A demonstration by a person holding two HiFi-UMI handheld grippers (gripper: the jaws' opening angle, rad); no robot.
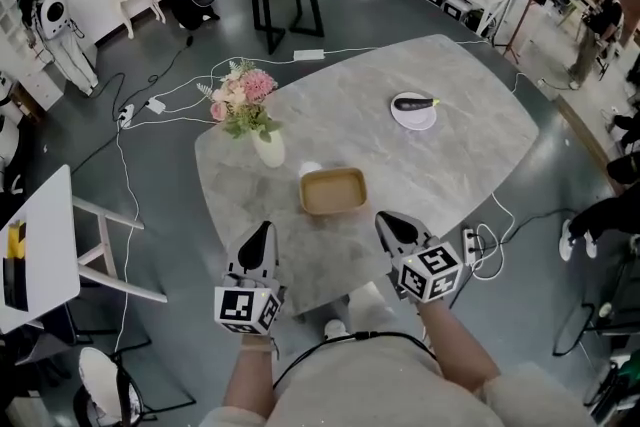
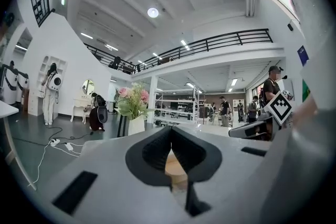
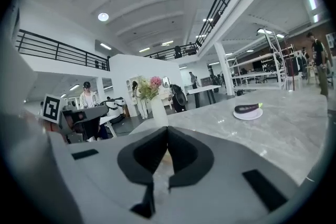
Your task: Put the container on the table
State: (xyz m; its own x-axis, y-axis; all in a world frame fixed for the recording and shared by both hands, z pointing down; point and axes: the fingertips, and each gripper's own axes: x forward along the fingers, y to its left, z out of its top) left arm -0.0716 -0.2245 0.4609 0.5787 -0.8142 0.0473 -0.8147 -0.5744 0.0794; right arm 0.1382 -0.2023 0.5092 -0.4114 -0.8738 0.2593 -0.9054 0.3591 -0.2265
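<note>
A shallow tan container [image 1: 333,191] sits on the grey marble table [image 1: 450,165], near its front edge. Both grippers hang just short of that edge, on my side of the container and apart from it. My left gripper [image 1: 263,228] is to the container's lower left with its jaws shut and nothing in them. My right gripper [image 1: 384,219] is to its lower right, also shut and empty. In the left gripper view the dark jaws [image 2: 170,132] meet at the tips, and a strip of the tan container [image 2: 174,165] shows below them. The right gripper [image 3: 167,132] points over the table top.
A white vase of pink flowers [image 1: 250,110] stands left of the container, with a small white cup [image 1: 310,171] beside it. A white plate with a dark eggplant [image 1: 413,110] lies at the far right. Cables and a power strip [image 1: 470,245] lie on the floor around the table.
</note>
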